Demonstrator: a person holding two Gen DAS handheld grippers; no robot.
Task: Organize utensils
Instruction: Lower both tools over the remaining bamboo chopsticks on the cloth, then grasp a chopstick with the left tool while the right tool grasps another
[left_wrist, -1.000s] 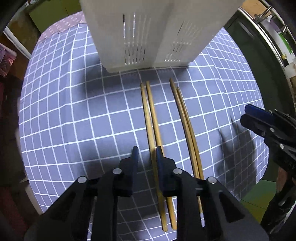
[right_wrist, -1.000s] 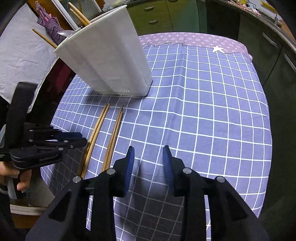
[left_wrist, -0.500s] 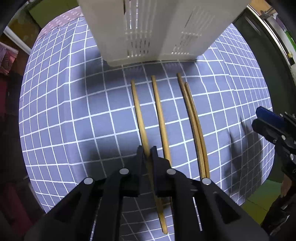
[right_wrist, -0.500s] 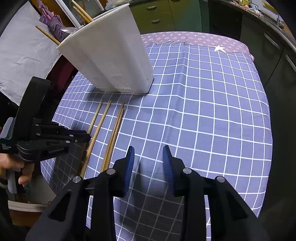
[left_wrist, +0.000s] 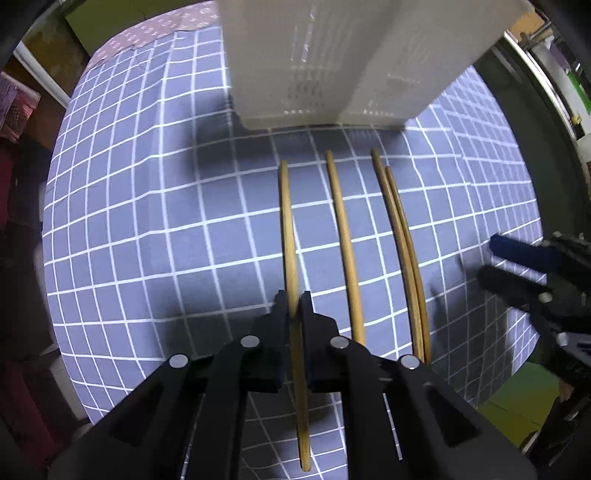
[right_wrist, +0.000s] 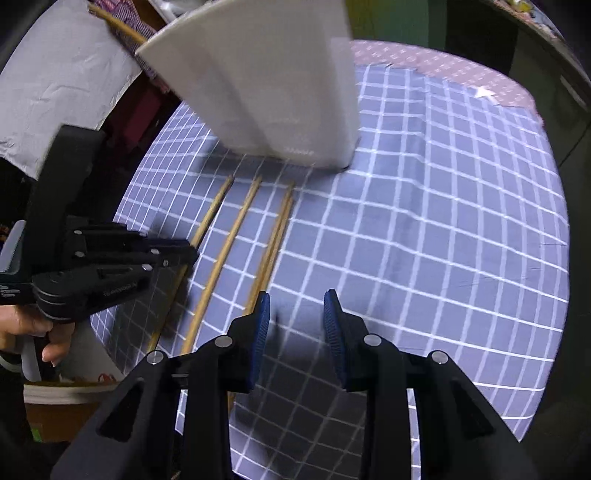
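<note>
Several wooden chopsticks lie on the blue checked tablecloth (left_wrist: 147, 221) in front of a white utensil holder (left_wrist: 332, 55). My left gripper (left_wrist: 293, 301) is shut on the leftmost chopstick (left_wrist: 286, 221), which it holds apart from the others. A single chopstick (left_wrist: 341, 229) lies to its right, then a touching pair (left_wrist: 400, 236). My right gripper (right_wrist: 295, 314) is open and empty, just right of the pair (right_wrist: 275, 236). The left gripper (right_wrist: 184, 253) with its chopstick (right_wrist: 212, 214) also shows in the right wrist view, as does the holder (right_wrist: 277, 81).
The holder has wooden utensils sticking out at its top left (right_wrist: 118, 27). The table's near edge runs just below both grippers. Green cabinets (right_wrist: 406, 18) stand behind the table, and a white cloth (right_wrist: 55, 92) hangs at the left.
My left gripper has closed on the leftmost chopstick and drawn it left, away from its partner. My right gripper has moved forward, closer to the pair and the holder.
</note>
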